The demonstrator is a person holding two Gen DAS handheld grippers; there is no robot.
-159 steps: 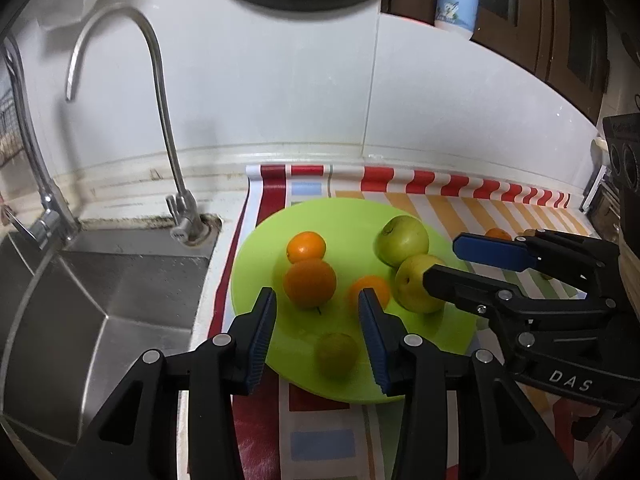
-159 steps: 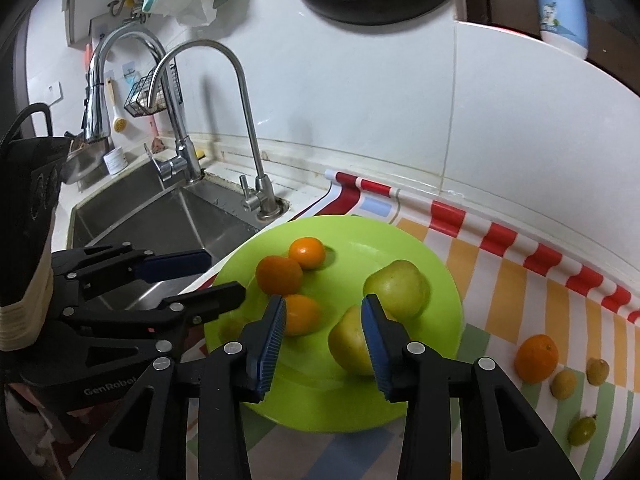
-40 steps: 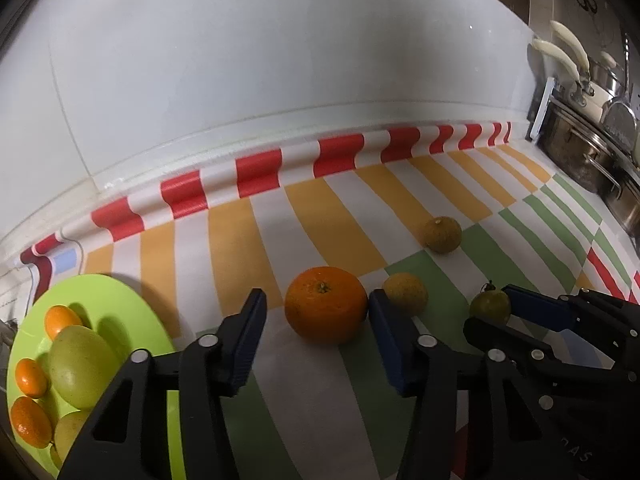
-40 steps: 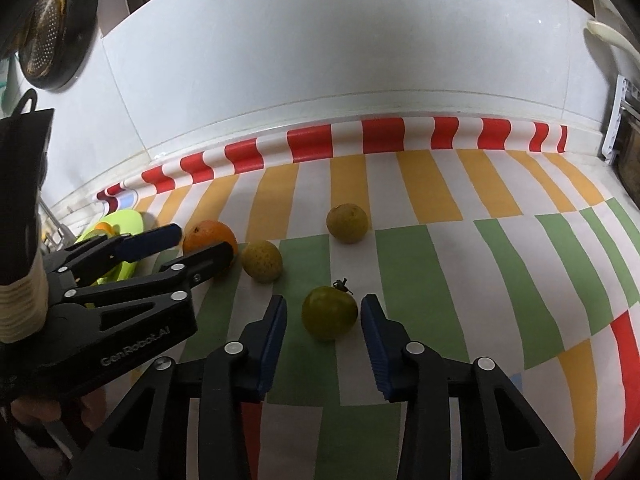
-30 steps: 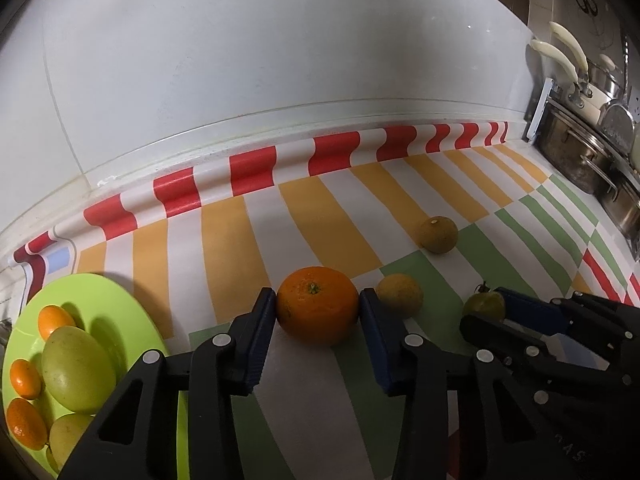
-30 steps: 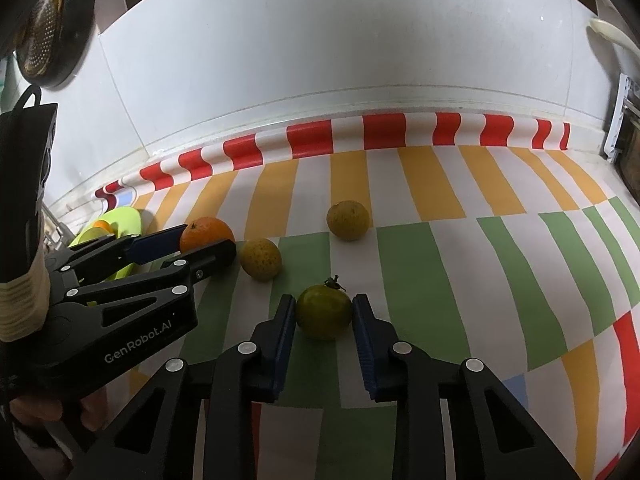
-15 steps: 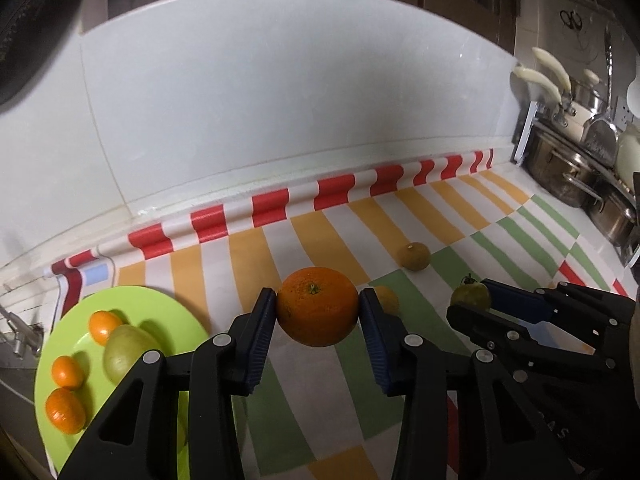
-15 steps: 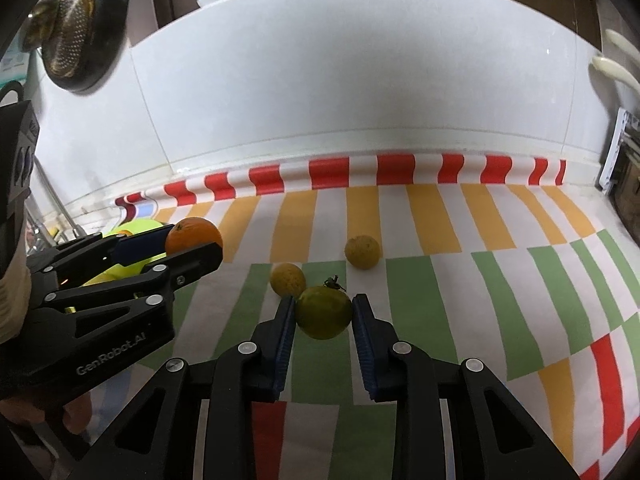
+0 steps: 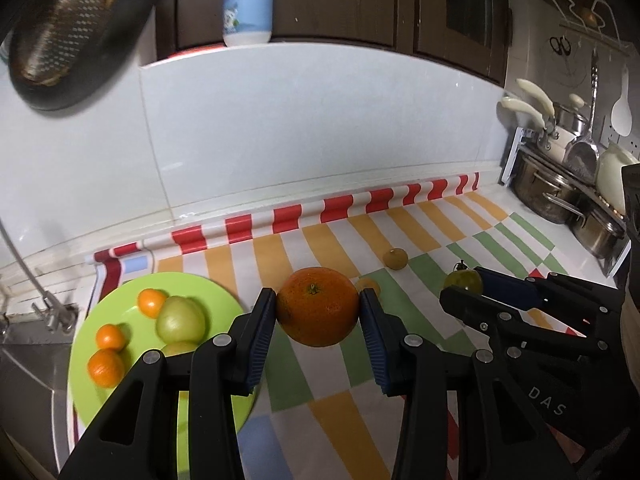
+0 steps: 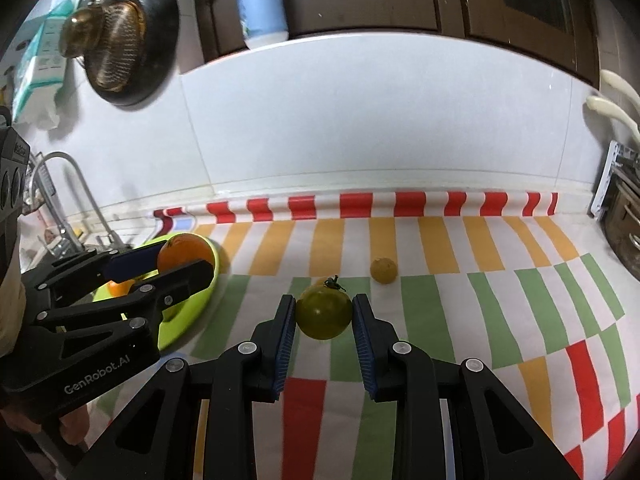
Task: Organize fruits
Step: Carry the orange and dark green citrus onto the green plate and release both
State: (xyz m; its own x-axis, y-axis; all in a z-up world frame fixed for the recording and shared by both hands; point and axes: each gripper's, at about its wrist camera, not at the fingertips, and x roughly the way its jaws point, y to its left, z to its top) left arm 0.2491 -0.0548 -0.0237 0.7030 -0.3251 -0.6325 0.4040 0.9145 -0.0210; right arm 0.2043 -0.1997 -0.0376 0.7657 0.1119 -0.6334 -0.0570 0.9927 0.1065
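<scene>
- You are mid-carry: your left gripper (image 9: 318,312) pinches the orange (image 9: 318,306) aloft, just right of the green plate (image 9: 80,376).
- Your right gripper (image 10: 323,320) pinches a green fruit (image 10: 323,312), farther right of the plate.
- Next, swing both over the plate and release gently.
- Count: plate holds three small oranges and two green fruits; two small yellowish fruits remain on the striped mat (image 10: 500,280).
</scene>
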